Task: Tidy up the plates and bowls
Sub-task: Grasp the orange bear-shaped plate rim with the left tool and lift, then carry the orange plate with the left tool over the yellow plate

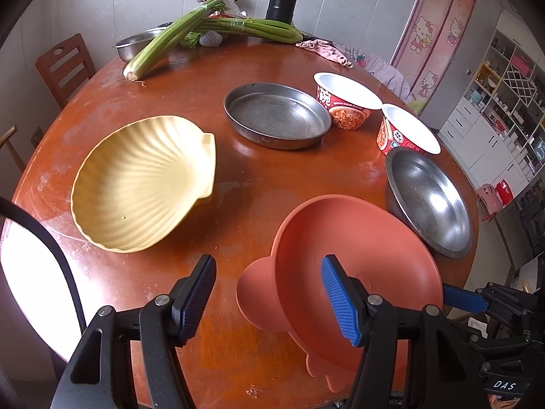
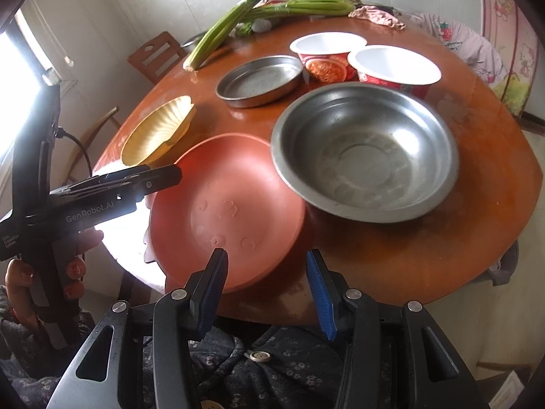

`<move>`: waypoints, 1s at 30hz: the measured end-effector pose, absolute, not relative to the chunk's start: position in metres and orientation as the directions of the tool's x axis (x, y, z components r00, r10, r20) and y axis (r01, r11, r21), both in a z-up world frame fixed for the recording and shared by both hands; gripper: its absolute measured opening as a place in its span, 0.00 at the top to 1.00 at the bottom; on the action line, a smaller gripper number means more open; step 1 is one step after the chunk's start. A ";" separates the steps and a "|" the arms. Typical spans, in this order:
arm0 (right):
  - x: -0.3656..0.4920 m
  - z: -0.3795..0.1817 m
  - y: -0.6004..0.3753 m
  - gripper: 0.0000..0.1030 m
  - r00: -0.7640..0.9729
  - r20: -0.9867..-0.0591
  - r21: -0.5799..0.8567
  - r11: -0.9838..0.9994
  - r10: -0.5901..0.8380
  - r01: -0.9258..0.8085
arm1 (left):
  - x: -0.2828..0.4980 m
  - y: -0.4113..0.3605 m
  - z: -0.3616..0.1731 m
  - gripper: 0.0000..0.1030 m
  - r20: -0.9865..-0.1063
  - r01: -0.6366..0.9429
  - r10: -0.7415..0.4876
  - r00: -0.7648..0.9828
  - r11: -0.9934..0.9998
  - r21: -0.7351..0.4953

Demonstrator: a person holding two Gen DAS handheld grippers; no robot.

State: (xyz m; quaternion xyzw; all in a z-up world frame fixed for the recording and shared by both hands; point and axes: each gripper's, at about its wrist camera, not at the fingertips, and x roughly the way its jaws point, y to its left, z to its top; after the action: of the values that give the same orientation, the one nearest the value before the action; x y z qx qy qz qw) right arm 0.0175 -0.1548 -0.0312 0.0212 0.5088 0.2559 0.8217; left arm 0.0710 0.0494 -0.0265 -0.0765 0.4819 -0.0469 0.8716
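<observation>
We see a round brown wooden table (image 1: pixel 238 177) in a room with grey walls; at 2 o'clock stands a pink cartoon wardrobe (image 1: pixel 439 27), at 9 o'clock a wooden chair (image 1: pixel 64 68). At 11 o'clock lies celery (image 1: pixel 218 29). A yellow shell plate (image 1: pixel 139 184) sits at 9 o'clock, an orange plate (image 1: pixel 357 255) at 6 o'clock over the near table edge, a steel bowl (image 1: pixel 429 201) just beside it at 3 o'clock, and a flat steel pan (image 1: pixel 276 116) and two red noodle cups (image 1: pixel 344 100) at 1 o'clock. The left claw (image 1: pixel 269 300) is apart, one finger over the orange plate. The right claw (image 2: pixel 267 289) is apart and empty. The embossed marks on the orange plate are hard to read.
</observation>
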 end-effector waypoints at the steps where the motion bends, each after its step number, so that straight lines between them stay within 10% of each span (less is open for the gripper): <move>1: 0.018 -0.032 -0.154 0.52 0.349 -0.827 0.294 0.868 0.441 -0.399 | 0.072 0.049 -0.028 0.38 -0.834 0.007 -0.156 0.529 0.984 -0.179; 30: 0.027 -0.033 -0.114 0.52 0.326 -0.836 0.256 0.840 0.441 -0.478 | 0.065 0.069 -0.035 0.51 -0.837 -0.004 -0.154 0.525 0.983 -0.183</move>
State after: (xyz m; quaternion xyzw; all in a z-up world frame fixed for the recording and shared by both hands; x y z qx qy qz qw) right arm 0.0275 -0.1139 -0.0330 -0.0185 0.5075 0.2823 0.8139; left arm 0.0654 0.0694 -0.0354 -0.0812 0.4852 -0.0432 0.8695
